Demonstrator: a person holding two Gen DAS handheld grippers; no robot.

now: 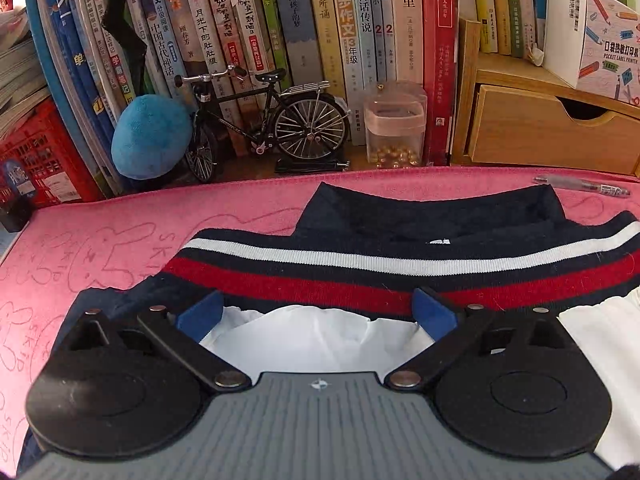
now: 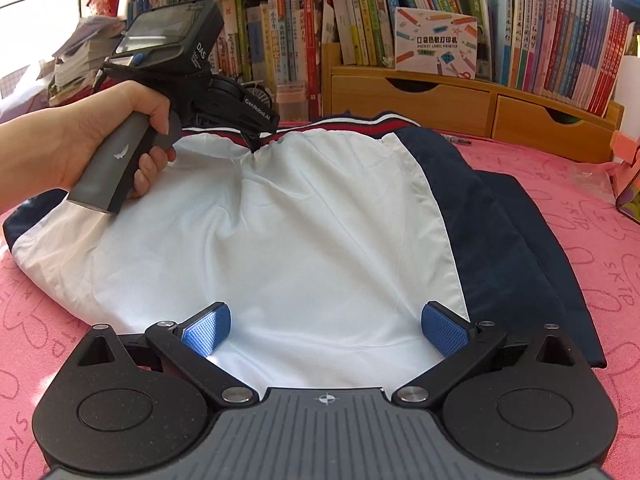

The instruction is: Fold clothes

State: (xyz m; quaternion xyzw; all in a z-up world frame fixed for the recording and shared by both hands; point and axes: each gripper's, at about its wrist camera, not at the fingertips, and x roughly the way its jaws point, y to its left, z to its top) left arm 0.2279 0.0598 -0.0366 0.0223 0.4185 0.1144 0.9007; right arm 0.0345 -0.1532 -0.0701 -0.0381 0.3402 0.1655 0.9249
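A navy jacket (image 2: 516,240) lies on the pink mat (image 1: 120,240), with its white lining (image 2: 300,232) facing up. Its ribbed band (image 1: 320,276), striped navy, white and red, runs across the left wrist view, and the navy collar (image 1: 432,208) lies beyond it. My left gripper (image 1: 316,314) is open, its blue pads (image 1: 200,316) straddling the white cloth right at the band. The right wrist view shows a hand (image 2: 100,136) holding that left gripper (image 2: 260,140) at the gathered far edge. My right gripper (image 2: 326,328) is open low over the near white edge.
Along the back stand books (image 1: 360,20), a model bicycle (image 1: 272,120), a blue plush (image 1: 150,136), a clear jar of gold beads (image 1: 394,128) and wooden drawers (image 1: 552,128). A pen (image 1: 580,186) lies on the mat at the far right. A red crate (image 1: 36,152) sits left.
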